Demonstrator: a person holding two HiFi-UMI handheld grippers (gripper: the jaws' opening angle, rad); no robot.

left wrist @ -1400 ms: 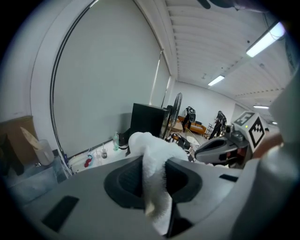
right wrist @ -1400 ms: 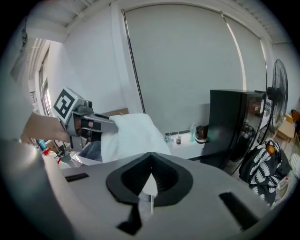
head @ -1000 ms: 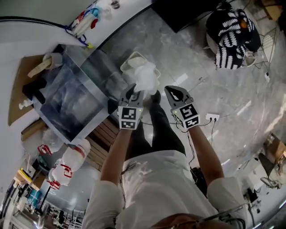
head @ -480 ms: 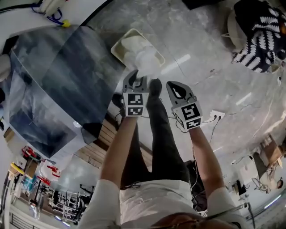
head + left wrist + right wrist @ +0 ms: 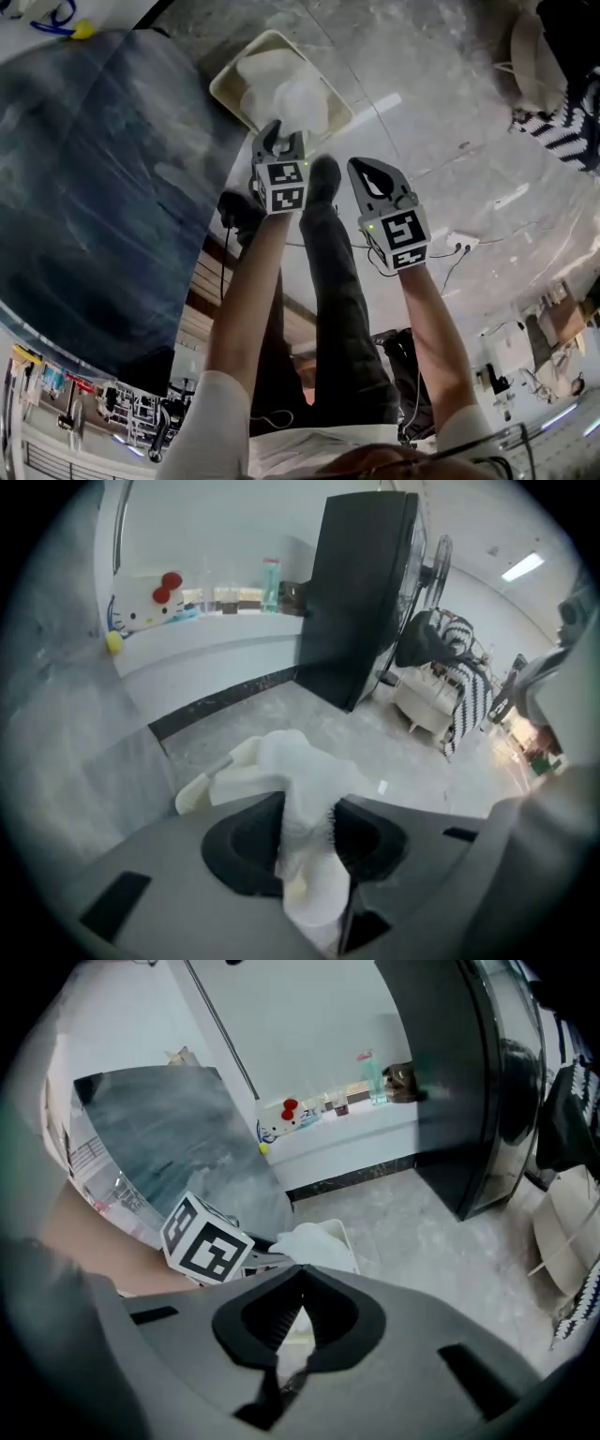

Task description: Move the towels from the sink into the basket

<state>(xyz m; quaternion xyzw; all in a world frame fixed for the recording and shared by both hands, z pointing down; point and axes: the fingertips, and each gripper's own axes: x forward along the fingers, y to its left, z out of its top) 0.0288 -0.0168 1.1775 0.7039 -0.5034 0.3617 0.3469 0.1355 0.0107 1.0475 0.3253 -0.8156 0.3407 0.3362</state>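
Above the cream rectangular plastic basket (image 5: 240, 63) with white cloth (image 5: 261, 73) inside, our left claw (image 5: 310, 803), just opening, pinches a white towel (image 5: 302, 98); right claw (image 5: 302, 1269) closed.

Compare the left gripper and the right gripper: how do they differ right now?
The left gripper pinches a white towel, though its jaws have just been opening; the right gripper has its jaws together with nothing between them. The left gripper reaches over the basket; the right gripper is off to the side, over bare floor. Both point downward.
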